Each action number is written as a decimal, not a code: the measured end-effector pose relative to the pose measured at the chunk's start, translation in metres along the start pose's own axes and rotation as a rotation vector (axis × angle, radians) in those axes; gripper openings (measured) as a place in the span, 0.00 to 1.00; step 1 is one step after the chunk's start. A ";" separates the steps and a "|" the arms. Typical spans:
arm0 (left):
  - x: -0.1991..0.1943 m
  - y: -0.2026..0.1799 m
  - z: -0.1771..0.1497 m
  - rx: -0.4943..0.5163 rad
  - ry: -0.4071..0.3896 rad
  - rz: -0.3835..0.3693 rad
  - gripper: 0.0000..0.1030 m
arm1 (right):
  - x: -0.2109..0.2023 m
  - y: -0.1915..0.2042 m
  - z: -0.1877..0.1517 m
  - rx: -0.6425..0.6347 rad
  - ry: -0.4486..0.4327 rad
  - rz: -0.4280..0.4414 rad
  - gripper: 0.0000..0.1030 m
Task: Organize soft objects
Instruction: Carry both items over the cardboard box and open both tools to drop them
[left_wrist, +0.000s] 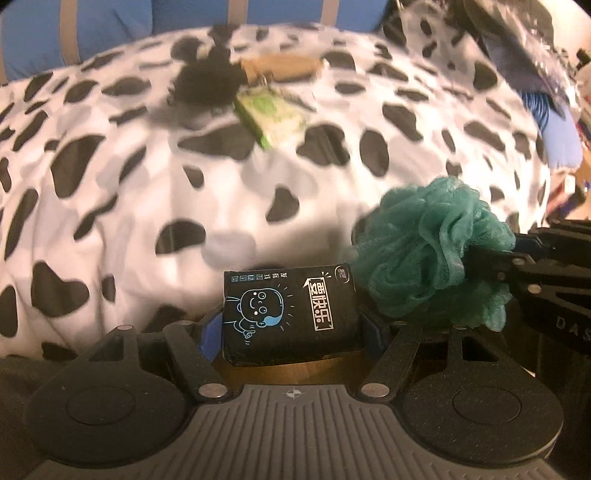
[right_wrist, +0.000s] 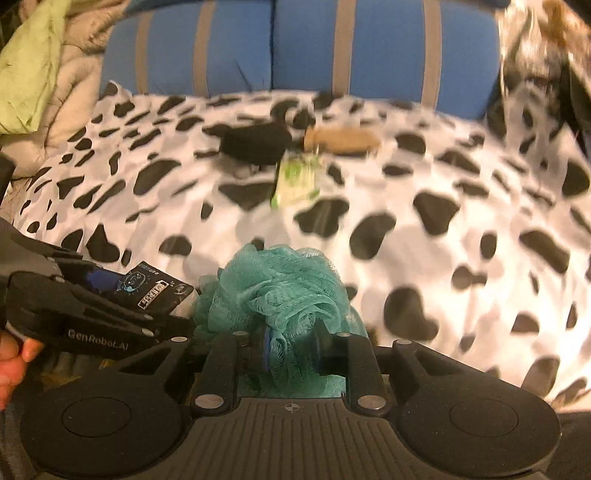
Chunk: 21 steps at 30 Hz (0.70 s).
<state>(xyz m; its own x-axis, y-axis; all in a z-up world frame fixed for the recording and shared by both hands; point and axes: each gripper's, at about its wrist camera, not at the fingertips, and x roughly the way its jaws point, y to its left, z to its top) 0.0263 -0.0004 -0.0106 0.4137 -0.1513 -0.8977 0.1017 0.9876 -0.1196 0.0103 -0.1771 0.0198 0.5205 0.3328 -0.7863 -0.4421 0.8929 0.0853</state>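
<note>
Soft objects are split between the two grippers and the bed: a teal mesh bath pouf (right_wrist: 284, 291) is pinched between the pads of the right gripper (right_wrist: 291, 350), and a black rectangular tissue pack printed with a blue cartoon face (left_wrist: 288, 314) is clamped across its width by the left gripper (left_wrist: 291, 328). Both are carried side by side, close together, low over the bed with its white cover of black cow spots (left_wrist: 110, 192). Farther up that cover, near the blue cushions with grey stripes (right_wrist: 295, 48), three more things lie gathered: a black fuzzy lump (right_wrist: 255, 142), a tan roll of cloth or plush (right_wrist: 343, 142) just beside it, and a small green-and-white packet (right_wrist: 295, 179) just below the two, blurred too much to read. Judging from that cluster, part of the sorting looks done and the two held items are left to be set down with the rest. Both grippers point steeply downward and forward at the bed, the left crossing into the right wrist view from the lower left, with part of the person's hand (right_wrist: 14, 365) showing at its handle. Neither held object touches the cover as far as can be told.
</note>
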 end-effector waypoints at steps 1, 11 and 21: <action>0.001 -0.001 -0.001 0.006 0.013 -0.001 0.68 | 0.002 -0.001 -0.001 0.012 0.017 0.006 0.25; 0.018 -0.002 -0.011 0.000 0.153 -0.009 0.70 | 0.022 0.003 -0.008 0.030 0.175 0.050 0.40; 0.022 0.011 -0.009 -0.069 0.175 0.022 0.87 | 0.027 -0.003 -0.002 0.060 0.178 -0.010 1.00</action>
<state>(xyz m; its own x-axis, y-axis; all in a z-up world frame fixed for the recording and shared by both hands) 0.0282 0.0075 -0.0356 0.2505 -0.1257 -0.9599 0.0293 0.9921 -0.1223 0.0238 -0.1715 -0.0031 0.3851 0.2700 -0.8825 -0.3908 0.9140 0.1091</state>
